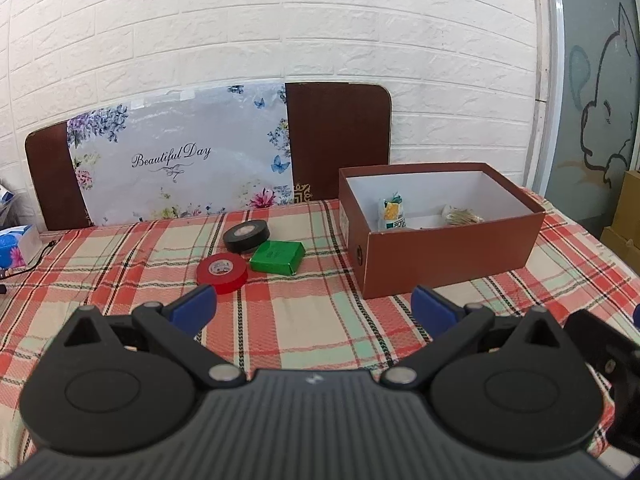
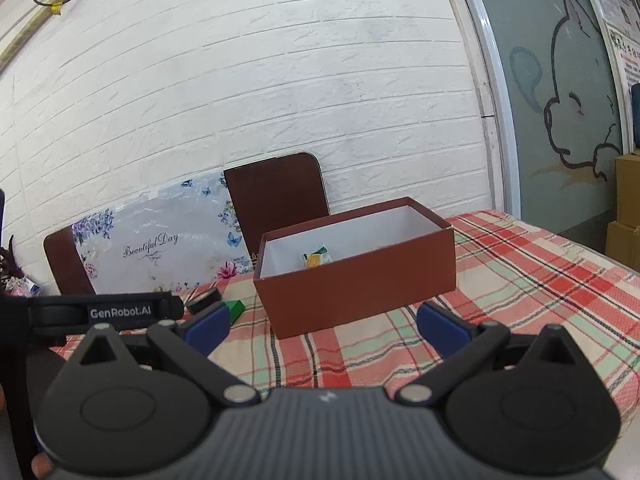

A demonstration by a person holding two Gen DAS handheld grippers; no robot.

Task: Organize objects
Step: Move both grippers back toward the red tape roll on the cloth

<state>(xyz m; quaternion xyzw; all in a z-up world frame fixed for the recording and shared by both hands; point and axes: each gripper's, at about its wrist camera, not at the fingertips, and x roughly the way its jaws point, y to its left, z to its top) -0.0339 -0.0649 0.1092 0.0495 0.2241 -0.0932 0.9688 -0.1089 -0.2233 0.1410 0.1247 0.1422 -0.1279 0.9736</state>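
Checked tablecloth (image 1: 304, 320) carries a brown box (image 1: 452, 258); left of the box lie red tape (image 1: 222, 272), black tape (image 1: 246, 234) and green packet (image 1: 277, 257). Left gripper (image 1: 314, 306) and right gripper (image 2: 324, 326) both gape wide, holding nothing; the left should probably descend straight over the red tape.

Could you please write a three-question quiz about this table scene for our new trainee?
1. True or false: the brown box already holds things.
2. Which lies nearest the left gripper: A) black tape, B) red tape, C) green box?
3. Fill in: both grippers, including the right gripper, are ____ and hold nothing.

Key: 1 true; 2 B; 3 open.
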